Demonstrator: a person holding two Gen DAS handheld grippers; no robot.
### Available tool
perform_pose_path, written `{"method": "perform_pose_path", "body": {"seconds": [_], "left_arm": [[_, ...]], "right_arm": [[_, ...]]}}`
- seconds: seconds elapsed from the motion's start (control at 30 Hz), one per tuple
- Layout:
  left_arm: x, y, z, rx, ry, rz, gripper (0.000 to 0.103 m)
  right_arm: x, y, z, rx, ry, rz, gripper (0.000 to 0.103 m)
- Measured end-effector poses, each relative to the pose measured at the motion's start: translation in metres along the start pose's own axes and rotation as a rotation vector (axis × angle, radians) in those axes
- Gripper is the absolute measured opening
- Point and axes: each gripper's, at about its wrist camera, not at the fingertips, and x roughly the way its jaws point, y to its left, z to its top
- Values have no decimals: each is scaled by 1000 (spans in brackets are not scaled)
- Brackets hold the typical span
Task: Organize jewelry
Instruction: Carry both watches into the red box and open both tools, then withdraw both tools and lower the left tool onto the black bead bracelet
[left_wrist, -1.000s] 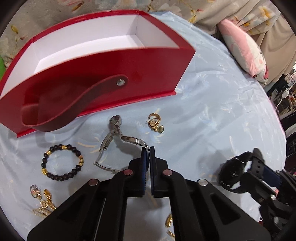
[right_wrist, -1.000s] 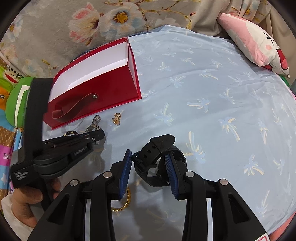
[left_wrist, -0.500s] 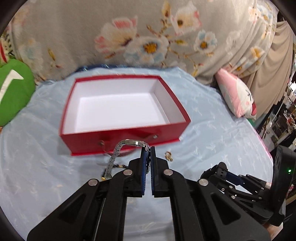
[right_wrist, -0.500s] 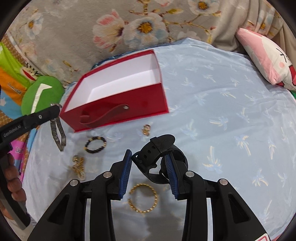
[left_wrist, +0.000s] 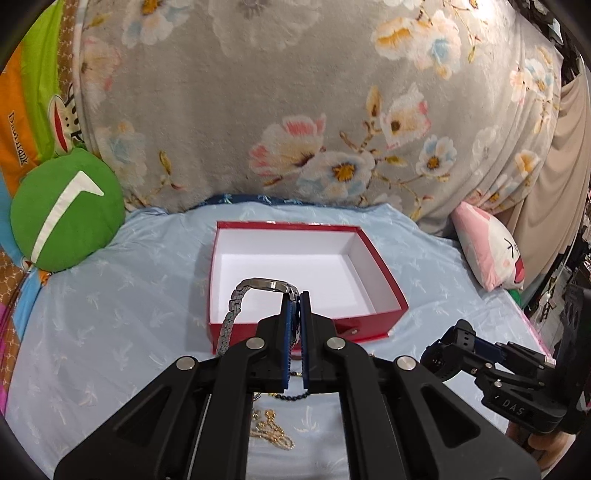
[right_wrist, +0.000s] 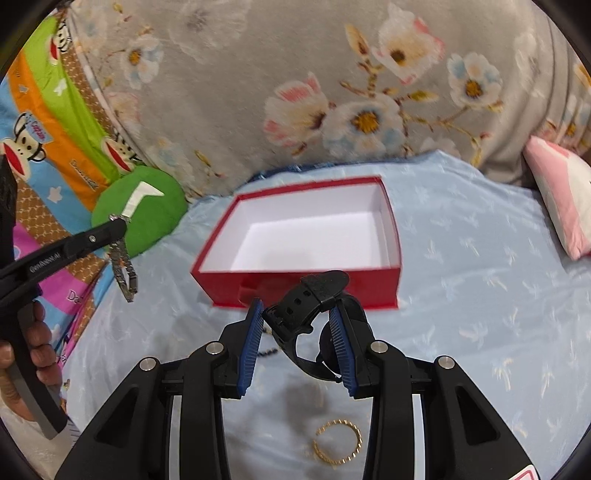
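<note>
My left gripper (left_wrist: 294, 299) is shut on a silver metal watch (left_wrist: 242, 299), held in the air in front of the open red box (left_wrist: 380, 266) with a white inside; the band hangs down to the left. It also shows in the right wrist view (right_wrist: 123, 273). My right gripper (right_wrist: 297, 321) is shut on a black strap watch (right_wrist: 306, 306), raised above the bed in front of the red box (right_wrist: 391, 284). The right gripper shows in the left wrist view (left_wrist: 454, 354) at lower right.
A gold bracelet (right_wrist: 338, 445) lies on the light blue sheet below my right gripper. A gold chain (left_wrist: 269, 430) and dark beads (left_wrist: 291, 397) lie under my left gripper. A green cushion (left_wrist: 64, 210) is at left, a pink pillow (left_wrist: 487, 251) at right, a floral blanket behind.
My left gripper lifted the silver watch off the sheet and rose well above it. My right gripper also rose with the black watch. Both views now look across at the box.
</note>
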Motion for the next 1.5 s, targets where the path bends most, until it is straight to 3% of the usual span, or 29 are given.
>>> {"method": "perform_pose_path", "body": {"seconds": [0.2,0.5,0.73,0.97,1.07,1.1,1.17,1.2,1.23,1.4,1.5], "left_arm": [[12,9,21,-7,-27,19,3],[64,18,64,-8,-35,39,3],[139,25,72,-20,51,34,4],[215,27,52,-12,166,52,5],[236,26,46,-4,188,70,5],[242,25,44,-1,192,74,10],[250,25,42,0,194,92,32],[251,25,42,-3,187,103,53],[249,25,42,-10,167,115,63],[234,27,48,-22,120,97,72],[217,29,47,-23,97,99,73]], "right_arm": [[5,17,39,-69,-75,24,35],[40,19,111,-81,-134,51,33],[111,5,137,-33,-59,39,33],[192,-19,131,10,70,31,33],[211,-24,125,12,89,5,41],[216,-25,124,16,92,1,43],[221,-28,123,27,90,-10,46],[221,-29,122,32,87,-14,47],[220,-29,121,34,84,-11,47],[209,-26,116,8,56,-34,54],[197,-26,111,0,49,-34,56]]}}
